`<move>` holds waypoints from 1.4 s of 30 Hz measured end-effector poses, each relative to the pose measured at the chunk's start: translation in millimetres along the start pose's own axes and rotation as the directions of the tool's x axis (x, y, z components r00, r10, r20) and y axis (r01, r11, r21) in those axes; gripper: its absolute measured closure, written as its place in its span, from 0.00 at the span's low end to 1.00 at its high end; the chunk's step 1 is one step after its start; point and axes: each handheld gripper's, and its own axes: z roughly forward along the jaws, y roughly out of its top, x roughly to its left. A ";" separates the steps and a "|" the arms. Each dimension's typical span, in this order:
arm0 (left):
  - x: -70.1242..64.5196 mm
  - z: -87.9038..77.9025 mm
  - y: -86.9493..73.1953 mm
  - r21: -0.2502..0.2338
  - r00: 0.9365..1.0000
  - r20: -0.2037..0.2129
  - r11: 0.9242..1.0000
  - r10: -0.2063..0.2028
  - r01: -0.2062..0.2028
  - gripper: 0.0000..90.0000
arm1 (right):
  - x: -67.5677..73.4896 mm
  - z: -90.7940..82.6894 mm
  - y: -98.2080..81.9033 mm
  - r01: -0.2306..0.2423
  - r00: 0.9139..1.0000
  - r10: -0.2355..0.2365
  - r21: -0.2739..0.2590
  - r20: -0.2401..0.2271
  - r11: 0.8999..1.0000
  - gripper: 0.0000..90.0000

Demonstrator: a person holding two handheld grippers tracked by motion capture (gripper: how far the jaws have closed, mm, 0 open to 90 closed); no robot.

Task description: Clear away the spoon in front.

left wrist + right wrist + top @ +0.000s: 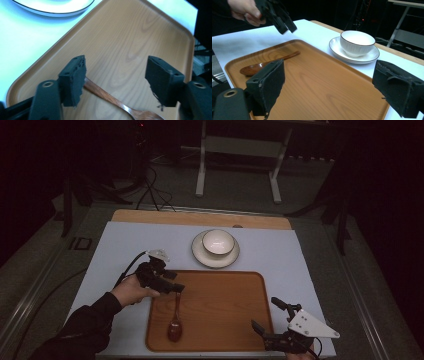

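A dark wooden spoon (175, 322) lies on the wooden tray (225, 295), bowl end toward me, handle pointing away. My left gripper (177, 289) hovers just over the tip of the handle at the tray's far left. In the left gripper view its jaws (115, 65) stand apart and the spoon (107, 96) lies on the tray (125, 37) beneath them, untouched. The right gripper view has that gripper (285, 26) clear above the spoon (262, 66). My right gripper (263, 312) rests open at the tray's near right corner, nothing between its jaws (329, 75).
A white bowl (218, 241) stands on a white saucer (200, 255) just beyond the tray's far edge, on the pale mat (125, 245). A wooden board edge runs behind the mat. Cables and a metal stand are on the floor farther back.
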 end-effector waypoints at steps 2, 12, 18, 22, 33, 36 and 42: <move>-2.3 -6.0 -3.5 -0.014 1.000 -0.013 1.000 -0.006 0.006 0.31 | 0.3 0.8 -0.2 0.001 1.000 -0.001 0.004 -0.002 1.000 0.12; -17.0 -31.4 -22.9 -0.093 0.999 -0.048 0.996 -0.021 0.017 0.23 | 0.4 1.3 -0.5 -0.001 1.000 0.001 0.007 -0.003 1.000 0.12; -27.0 -45.9 -34.7 -0.130 0.997 -0.076 0.991 -0.003 -0.007 0.23 | 1.0 2.3 -0.6 -0.001 1.000 0.001 0.010 -0.007 1.000 0.12; -32.3 -54.4 -45.0 -0.156 0.997 -0.072 0.988 -0.010 -0.002 0.23 | 1.5 2.4 -0.4 0.000 1.000 0.000 0.010 -0.009 1.000 0.12; -41.1 -66.1 -70.9 -0.188 0.995 -0.099 0.982 -0.025 0.006 0.23 | 2.0 3.4 -0.7 0.002 1.000 -0.002 0.013 -0.013 1.000 0.12; -42.2 -65.3 -77.8 -0.192 0.995 -0.093 0.981 -0.035 0.016 0.23 | 2.3 3.4 -0.5 0.005 1.000 -0.004 0.013 -0.013 1.000 0.12; -44.1 -62.0 -93.1 -0.200 0.994 -0.096 0.980 -0.044 0.024 0.23 | 2.1 3.2 -0.8 0.002 1.000 -0.002 0.013 -0.011 1.000 0.12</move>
